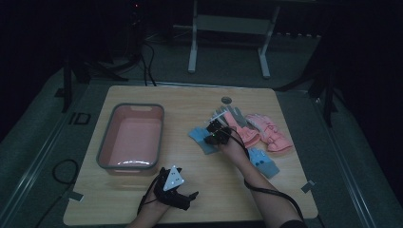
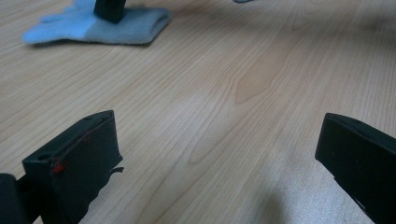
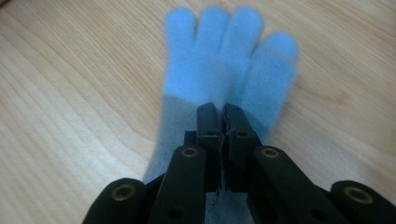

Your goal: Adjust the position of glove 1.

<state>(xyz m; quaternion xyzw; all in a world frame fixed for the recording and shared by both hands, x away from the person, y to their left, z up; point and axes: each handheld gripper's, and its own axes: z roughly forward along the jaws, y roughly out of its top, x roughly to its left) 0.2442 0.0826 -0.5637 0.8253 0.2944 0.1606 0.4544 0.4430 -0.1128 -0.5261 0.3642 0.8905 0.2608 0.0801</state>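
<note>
Left gripper (image 1: 183, 199) low at near desk (image 1: 142, 199) edge, jaws spread wide, nothing between. Farther out, right gripper (image 3: 222, 122) angled down, jaws pressed together, pinching blue glove (image 3: 219, 60) lying flat directly beneath. Beyond left gripper, pink bin (image 1: 130, 137), nothing inside.

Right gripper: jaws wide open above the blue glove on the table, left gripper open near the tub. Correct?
Not quite. The right gripper is not wide open: in the right gripper view its jaws stand closed together, pinching the fabric of the blue glove that lies on the table. The rest holds: the left gripper is open, near the tub.
</note>
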